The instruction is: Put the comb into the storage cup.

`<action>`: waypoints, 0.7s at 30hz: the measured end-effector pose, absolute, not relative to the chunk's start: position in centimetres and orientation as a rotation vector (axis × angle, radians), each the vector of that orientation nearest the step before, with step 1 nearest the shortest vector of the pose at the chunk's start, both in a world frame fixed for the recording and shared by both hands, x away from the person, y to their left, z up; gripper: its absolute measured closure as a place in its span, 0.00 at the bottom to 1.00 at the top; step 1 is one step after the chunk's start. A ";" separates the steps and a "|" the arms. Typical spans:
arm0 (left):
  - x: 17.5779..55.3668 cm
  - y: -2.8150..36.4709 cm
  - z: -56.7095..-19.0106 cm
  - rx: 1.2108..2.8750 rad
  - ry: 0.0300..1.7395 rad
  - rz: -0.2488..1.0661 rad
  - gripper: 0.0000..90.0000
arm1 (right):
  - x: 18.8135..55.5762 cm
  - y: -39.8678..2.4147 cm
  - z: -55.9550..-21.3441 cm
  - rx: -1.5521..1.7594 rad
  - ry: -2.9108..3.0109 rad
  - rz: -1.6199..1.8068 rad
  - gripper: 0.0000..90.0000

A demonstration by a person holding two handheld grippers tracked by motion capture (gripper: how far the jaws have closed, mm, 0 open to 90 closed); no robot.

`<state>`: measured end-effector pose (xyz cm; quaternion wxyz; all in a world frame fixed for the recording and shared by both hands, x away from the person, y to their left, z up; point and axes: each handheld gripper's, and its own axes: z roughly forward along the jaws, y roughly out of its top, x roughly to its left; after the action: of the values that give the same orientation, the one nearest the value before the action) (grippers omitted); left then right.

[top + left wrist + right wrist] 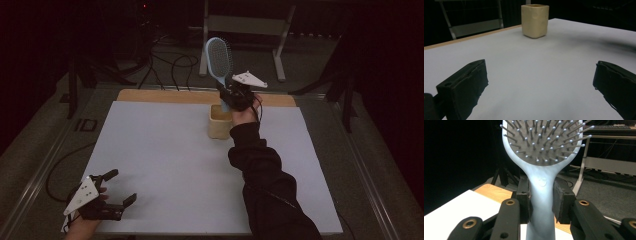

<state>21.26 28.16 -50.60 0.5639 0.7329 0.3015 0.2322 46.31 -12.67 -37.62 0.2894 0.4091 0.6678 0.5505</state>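
One hairbrush (218,60) stands upright in your right gripper (231,96), clenched on its handle, directly above the cup (219,122); left gripper (116,187) idles released, near-left.

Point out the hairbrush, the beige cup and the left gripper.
hairbrush (541,195): right gripper view, on its handle between the jaws.
beige cup (534,21): left gripper view, on its front wall.
left gripper (121,187): high view, midway between its open fingertips.
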 end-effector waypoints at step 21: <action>21.3 28.3 -50.6 1.720 0.713 0.543 0.00 | 48.6 -12.4 -41.7 1.074 1.808 1.490 0.78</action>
<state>21.27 28.27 -50.63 0.5656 0.7312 0.3033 0.2311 48.56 -12.39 -41.71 0.2785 0.4004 0.6737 0.5553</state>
